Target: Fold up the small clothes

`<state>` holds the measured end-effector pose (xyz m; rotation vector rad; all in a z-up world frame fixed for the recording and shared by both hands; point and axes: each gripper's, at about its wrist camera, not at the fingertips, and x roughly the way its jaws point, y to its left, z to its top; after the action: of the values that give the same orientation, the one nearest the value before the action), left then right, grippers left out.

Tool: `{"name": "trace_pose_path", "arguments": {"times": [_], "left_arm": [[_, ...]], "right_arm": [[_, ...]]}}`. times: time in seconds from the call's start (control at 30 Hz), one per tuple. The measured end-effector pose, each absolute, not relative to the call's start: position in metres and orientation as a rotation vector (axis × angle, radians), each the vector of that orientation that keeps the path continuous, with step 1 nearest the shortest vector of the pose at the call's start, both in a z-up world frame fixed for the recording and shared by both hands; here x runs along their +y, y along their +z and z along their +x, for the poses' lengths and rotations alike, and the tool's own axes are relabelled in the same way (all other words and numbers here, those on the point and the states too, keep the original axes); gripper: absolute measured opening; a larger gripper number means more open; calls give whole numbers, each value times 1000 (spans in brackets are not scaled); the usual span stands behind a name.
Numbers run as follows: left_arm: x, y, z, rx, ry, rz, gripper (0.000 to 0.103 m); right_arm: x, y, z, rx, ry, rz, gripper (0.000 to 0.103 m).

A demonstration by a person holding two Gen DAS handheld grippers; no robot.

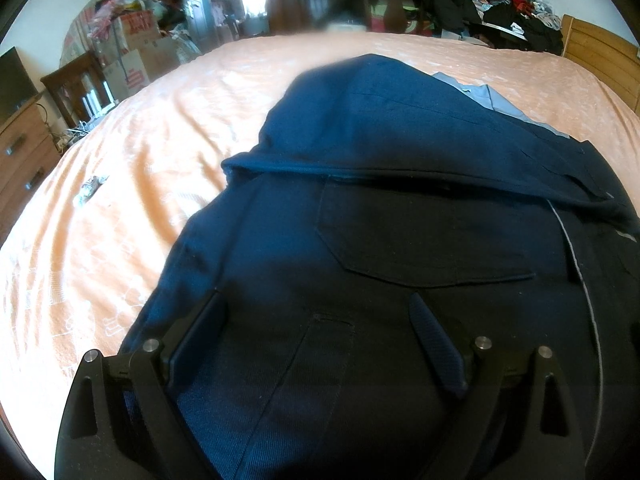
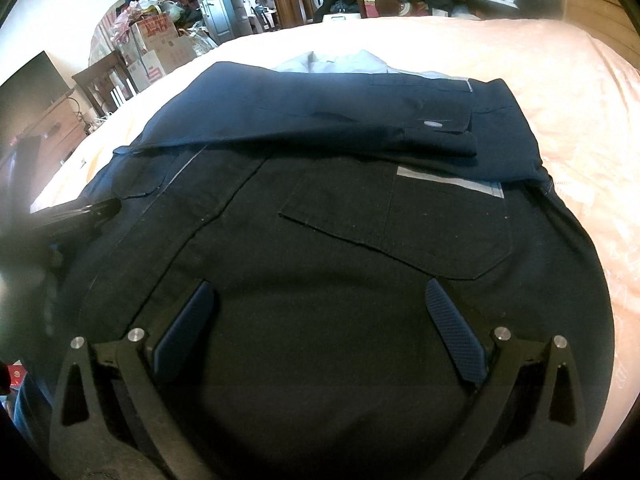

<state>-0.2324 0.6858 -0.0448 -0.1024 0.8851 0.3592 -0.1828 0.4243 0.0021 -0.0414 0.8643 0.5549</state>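
**Both grippers spread wide over navy shirt**

Left gripper (image 1: 316, 312) and right gripper (image 2: 320, 300) hover with jaws wide apart, gripping nothing. Their lower parts are cut off. Navy shirt (image 2: 340, 208) lies on the peach bedspread (image 1: 140, 152), sleeves folded across, pale collar half hidden.

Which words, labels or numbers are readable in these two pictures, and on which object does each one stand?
None can be read with certainty.
Cardboard boxes beside the bed: large red printed characters, too blurred to read.
Dark blue jacket: grey strip and button, no text visible.
Left wrist view, boxes: red print, also illegible.
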Motion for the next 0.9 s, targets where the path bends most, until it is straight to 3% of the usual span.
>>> {"name": "trace_pose_path", "arguments": {"times": [0.9], "left_arm": [[688, -42, -232, 899, 362, -102, 97]], "right_arm": [[425, 3, -184, 862, 542, -52, 103]]}}
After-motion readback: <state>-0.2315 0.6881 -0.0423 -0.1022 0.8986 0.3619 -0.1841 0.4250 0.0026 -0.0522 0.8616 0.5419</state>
